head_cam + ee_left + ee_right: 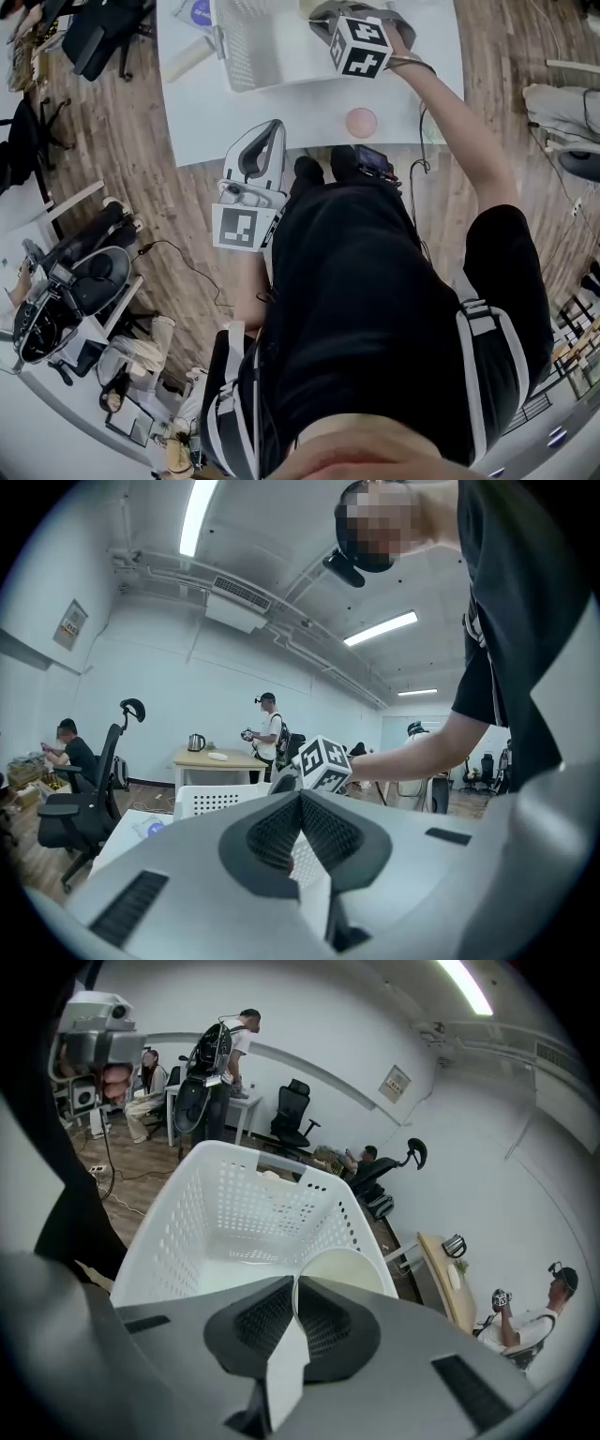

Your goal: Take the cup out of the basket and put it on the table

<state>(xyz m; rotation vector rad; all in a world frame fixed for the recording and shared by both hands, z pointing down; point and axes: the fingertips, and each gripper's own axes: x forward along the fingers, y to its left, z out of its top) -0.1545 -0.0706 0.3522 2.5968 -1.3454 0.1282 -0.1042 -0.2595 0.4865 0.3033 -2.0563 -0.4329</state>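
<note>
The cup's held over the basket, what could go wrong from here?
The right gripper has its jaws on only the thin rim of the cup, so it might tilt or slip free.
The cup hangs close to the wall of the basket and could clip it.
A pink disc lies on the table; landing on it could tip the cup.

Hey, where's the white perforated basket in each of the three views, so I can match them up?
Head view: basket at the top centre.
Left gripper view: low, left of centre, just above the jaws.
Right gripper view: fills the middle, directly above the jaws.
Shared landmark: marker cube just right of the basket, in the head and left gripper views.
</note>
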